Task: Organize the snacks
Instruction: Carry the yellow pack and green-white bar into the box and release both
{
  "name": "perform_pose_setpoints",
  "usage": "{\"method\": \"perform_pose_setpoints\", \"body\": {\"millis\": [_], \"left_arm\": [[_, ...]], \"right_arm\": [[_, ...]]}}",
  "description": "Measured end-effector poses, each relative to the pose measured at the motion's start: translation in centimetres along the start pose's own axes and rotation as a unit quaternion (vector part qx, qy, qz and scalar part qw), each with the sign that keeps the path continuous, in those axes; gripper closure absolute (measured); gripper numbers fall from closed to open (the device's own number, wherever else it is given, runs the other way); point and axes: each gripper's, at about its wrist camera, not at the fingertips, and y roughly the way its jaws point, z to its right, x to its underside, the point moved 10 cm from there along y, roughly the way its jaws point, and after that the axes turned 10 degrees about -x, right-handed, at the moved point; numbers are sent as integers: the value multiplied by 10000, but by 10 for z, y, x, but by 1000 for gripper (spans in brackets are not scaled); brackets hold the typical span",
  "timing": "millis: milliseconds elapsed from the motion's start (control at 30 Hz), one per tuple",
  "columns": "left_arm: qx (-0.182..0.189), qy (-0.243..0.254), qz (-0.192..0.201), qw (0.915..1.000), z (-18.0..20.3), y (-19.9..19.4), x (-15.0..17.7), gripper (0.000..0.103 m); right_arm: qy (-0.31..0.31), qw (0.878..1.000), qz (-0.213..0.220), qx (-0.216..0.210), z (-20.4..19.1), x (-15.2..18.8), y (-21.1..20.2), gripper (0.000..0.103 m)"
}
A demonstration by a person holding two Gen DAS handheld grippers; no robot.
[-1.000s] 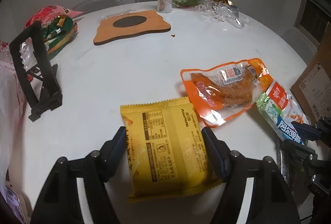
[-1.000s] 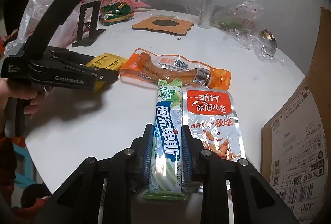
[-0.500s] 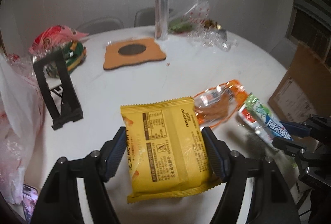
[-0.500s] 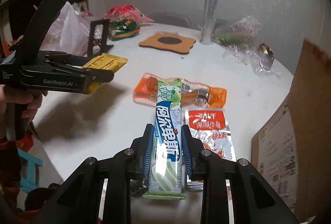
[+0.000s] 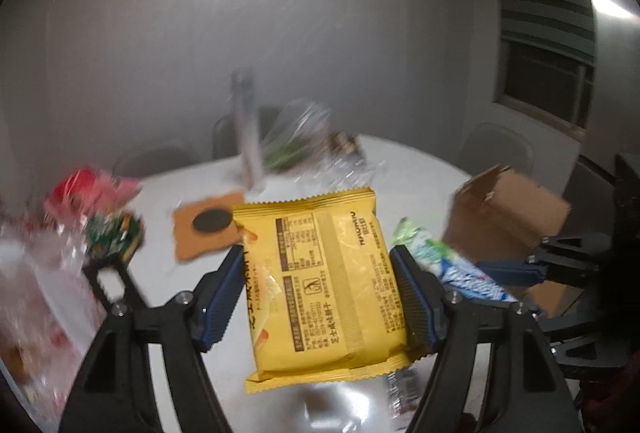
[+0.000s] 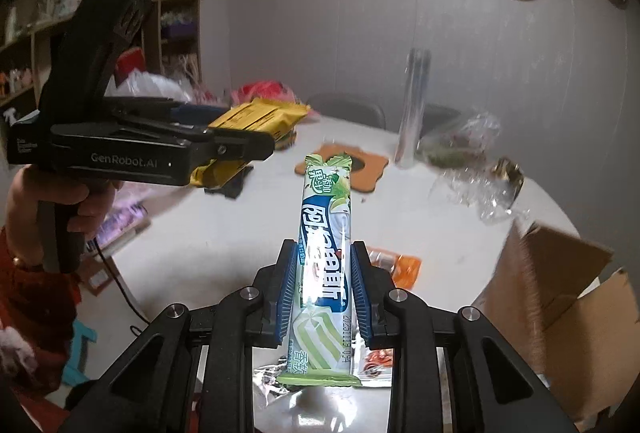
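Observation:
My left gripper (image 5: pixel 318 289) is shut on a flat yellow snack packet (image 5: pixel 320 285), held in the air above the white round table (image 5: pixel 400 161). My right gripper (image 6: pixel 325 285) is shut on a long green, white and blue candy pack (image 6: pixel 326 249), also lifted off the table. In the right wrist view the left gripper (image 6: pixel 240 145) with its yellow packet (image 6: pixel 256 121) hangs at the upper left, held by a hand (image 6: pixel 52 201). In the left wrist view the candy pack (image 5: pixel 448 265) and the right gripper's fingers (image 5: pixel 512 267) show at the right.
An open cardboard box (image 6: pixel 568 297) stands at the table's right edge. An orange snack bag (image 6: pixel 400 265) lies on the table below my right gripper. Farther back are a wooden coaster (image 6: pixel 352 169), a clear tube (image 6: pixel 412 113), crumpled plastic bags (image 6: pixel 476 169), a black stand (image 5: pixel 108 273) and chairs.
Both grippers have risen well above the table with their packets still held. The views have tilted up, so the wall plates now show and the orange bag has dropped below.

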Motion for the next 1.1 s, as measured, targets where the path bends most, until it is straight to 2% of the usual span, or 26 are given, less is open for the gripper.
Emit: {"method": "perform_pose_setpoints", "body": {"millis": [167,267,433,667,800,1100], "left_arm": [[430,409,269,9979,49,-14,-37,33],[792,596,230,9948,84,-10,-51,33],[1154,974,207,9883,143,-1,-62,33],[1564,1336,52,9786,209,20,-64,33],[1767,1542,-120,9720,242,34,-59,33],[2057,1956,-839,9552,290,84,-26,33]], "right_arm": [[82,9995,247,204,18,-16,-38,81],[215,9984,359,372,35,-17,-60,81],[516,9953,453,683,71,-5,-92,81],[1024,9886,356,1044,123,28,-122,81],[1316,9847,254,1113,148,48,-127,81],[1810,9790,-208,913,184,87,-99,81]]}}
